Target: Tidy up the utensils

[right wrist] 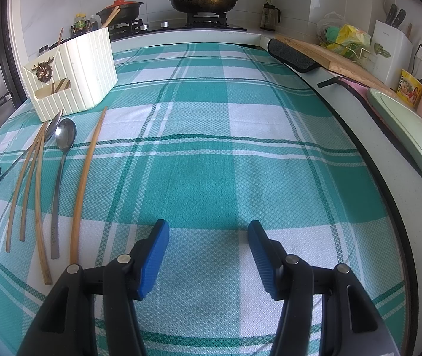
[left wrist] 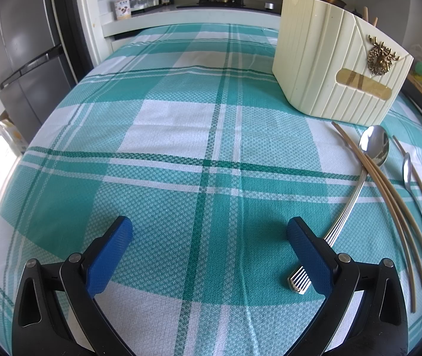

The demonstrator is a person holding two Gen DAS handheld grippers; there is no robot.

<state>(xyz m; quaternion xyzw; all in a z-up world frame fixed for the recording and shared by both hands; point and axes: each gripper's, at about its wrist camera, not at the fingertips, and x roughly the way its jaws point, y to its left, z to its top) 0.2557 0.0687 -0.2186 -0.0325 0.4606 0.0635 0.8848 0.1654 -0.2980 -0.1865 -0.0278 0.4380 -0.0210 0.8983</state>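
left gripper [left wrist: 209,234] gapes over tablecloth [left wrist: 181,124]; spoon [left wrist: 356,184] lies beside chopsticks [left wrist: 394,207].

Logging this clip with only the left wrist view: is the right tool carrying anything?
Observer: No. The right tool is open, with only tablecloth between its pads.
Operator: Which loose utensil lies nearest it?
Observer: A single chopstick, lying apart from the rest, on the tool's side of the spoon.
Operator: Anything past the table on that side?
Observer: A wooden cutting board lies on the counter.
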